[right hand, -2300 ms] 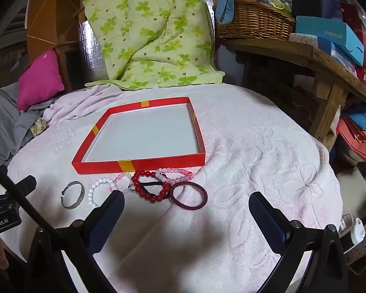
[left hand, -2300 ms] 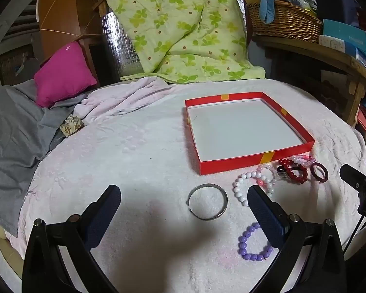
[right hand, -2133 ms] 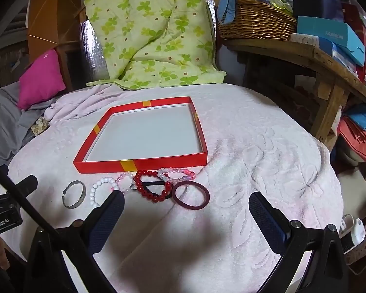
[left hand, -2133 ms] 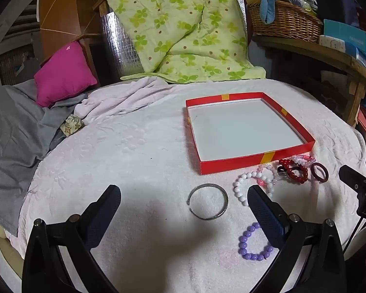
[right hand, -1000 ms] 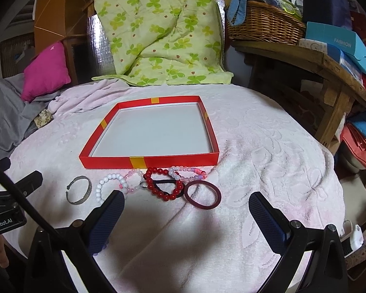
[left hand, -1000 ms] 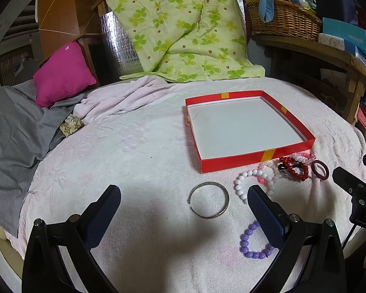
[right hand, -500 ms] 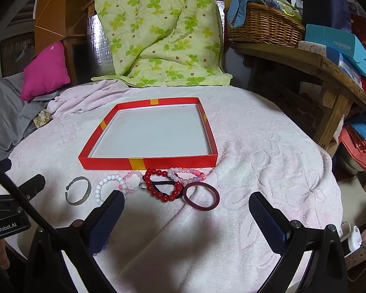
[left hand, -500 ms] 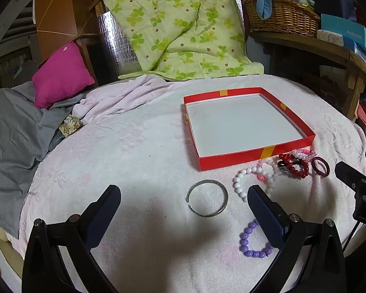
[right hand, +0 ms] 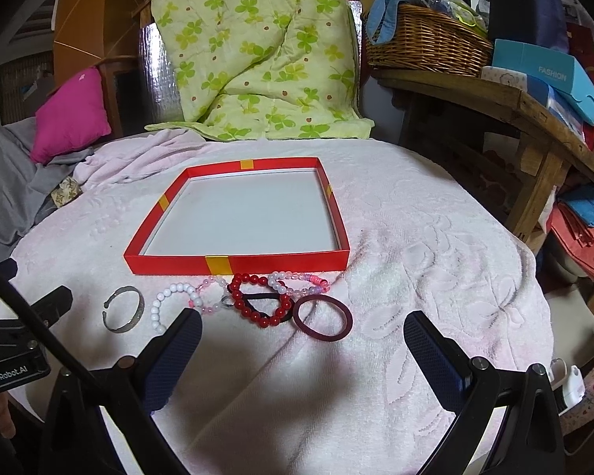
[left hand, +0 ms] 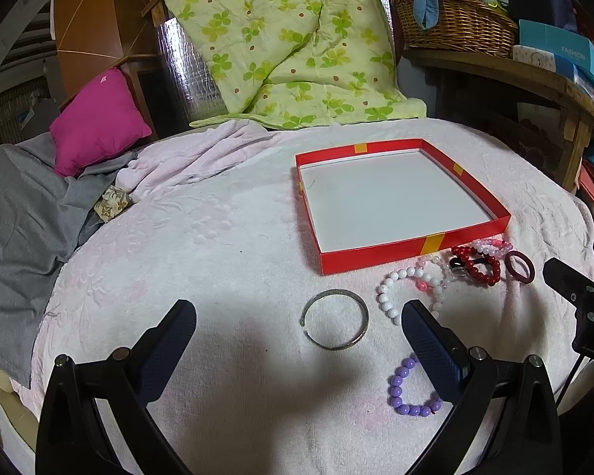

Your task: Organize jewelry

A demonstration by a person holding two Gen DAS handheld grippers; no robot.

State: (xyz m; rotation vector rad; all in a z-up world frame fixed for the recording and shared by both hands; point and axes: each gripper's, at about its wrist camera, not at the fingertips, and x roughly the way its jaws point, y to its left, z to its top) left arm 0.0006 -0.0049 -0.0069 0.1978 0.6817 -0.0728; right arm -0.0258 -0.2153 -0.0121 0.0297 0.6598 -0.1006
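A shallow red tray (left hand: 412,250) (right hand: 237,263) with a white floor lies on the pink-white towel, with nothing inside it. Along its near edge lie a silver bangle (left hand: 334,319) (right hand: 122,308), a white bead bracelet (left hand: 412,291) (right hand: 174,303), a red bead bracelet (left hand: 477,265) (right hand: 259,299), a pale pink bead bracelet (right hand: 299,281) and a maroon hair band (left hand: 519,267) (right hand: 322,318). A purple bead bracelet (left hand: 410,388) lies nearest, partly behind my left finger. My left gripper (left hand: 299,324) is open just short of the bangle. My right gripper (right hand: 303,336) is open just short of the hair band. Both hold nothing.
The towel covers a round table (right hand: 435,245). A green clover quilt (left hand: 289,39) and a pink cushion (left hand: 95,118) lie behind it, grey cloth (left hand: 16,213) to the left. A wooden shelf (right hand: 495,99) with a wicker basket (right hand: 423,39) and boxes stands to the right.
Both grippers have drifted slightly; the right view has shifted a little toward the tray and the bracelets. No jewelry has moved, and both grippers stay open.
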